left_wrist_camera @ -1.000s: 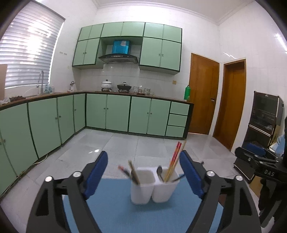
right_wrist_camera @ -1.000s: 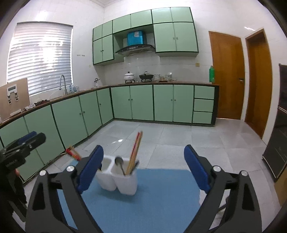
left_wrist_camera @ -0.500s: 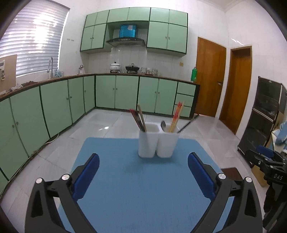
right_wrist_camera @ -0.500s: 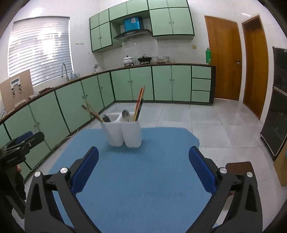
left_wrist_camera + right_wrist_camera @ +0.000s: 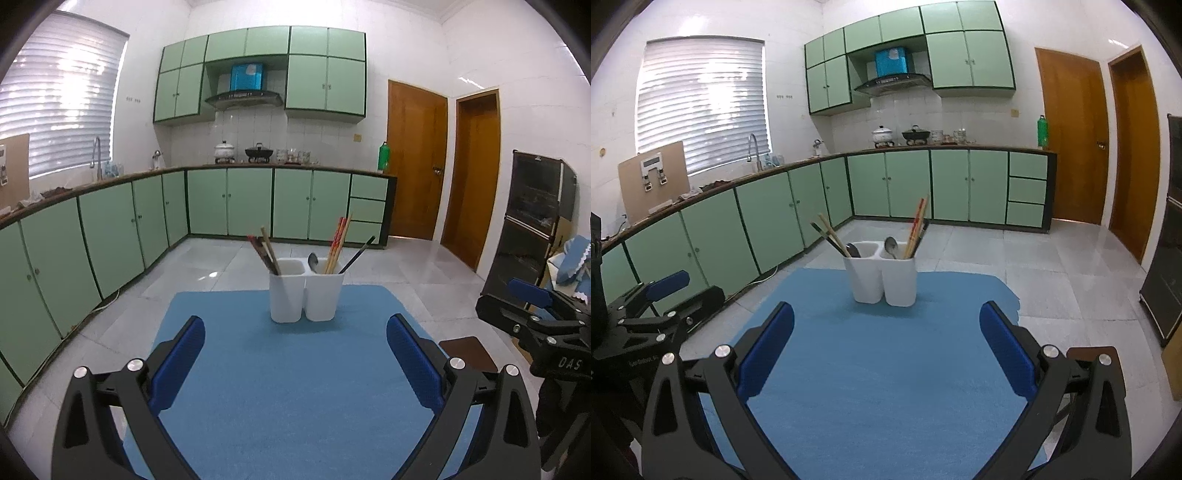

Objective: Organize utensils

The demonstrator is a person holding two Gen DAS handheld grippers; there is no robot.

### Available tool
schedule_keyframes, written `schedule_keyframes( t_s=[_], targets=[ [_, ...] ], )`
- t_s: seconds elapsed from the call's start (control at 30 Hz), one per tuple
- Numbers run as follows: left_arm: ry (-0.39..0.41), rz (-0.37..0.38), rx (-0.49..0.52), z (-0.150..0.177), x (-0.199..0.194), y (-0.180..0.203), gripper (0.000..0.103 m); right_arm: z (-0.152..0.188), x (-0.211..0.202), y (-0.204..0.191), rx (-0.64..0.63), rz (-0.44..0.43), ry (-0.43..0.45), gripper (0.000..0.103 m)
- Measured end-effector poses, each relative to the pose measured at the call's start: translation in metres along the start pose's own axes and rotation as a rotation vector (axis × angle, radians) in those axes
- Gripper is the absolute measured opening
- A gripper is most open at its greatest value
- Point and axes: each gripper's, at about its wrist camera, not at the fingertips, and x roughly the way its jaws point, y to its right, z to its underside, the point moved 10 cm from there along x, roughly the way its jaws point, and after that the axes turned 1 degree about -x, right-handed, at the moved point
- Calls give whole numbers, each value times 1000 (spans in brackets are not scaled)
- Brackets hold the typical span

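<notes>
A white two-compartment utensil holder stands upright near the far edge of a blue mat. Its left cup holds dark and wooden chopsticks. Its right cup holds a metal spoon, red and wooden chopsticks and a dark stick. My left gripper is open over the near part of the mat, well short of the holder, nothing between its blue pads. My right gripper is likewise open and empty.
The mat covers a small table amid a tiled floor, with green cabinets along the left and back. Wooden doors and a dark appliance cabinet stand on the right. Each gripper shows at the side of the other's view.
Both grippers have drawn back from the holder, which now looks smaller and farther off. Their jaws stand a little wider than a second ago. The holder has not moved on the mat.
</notes>
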Motion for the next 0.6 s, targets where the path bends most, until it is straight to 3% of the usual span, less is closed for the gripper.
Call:
schedule_keyframes(
  t_s=[0.6],
  targets=[
    [91, 6, 8, -15, -43, 13, 97, -14, -38, -23, -34, -25, 57, 97]
  ],
)
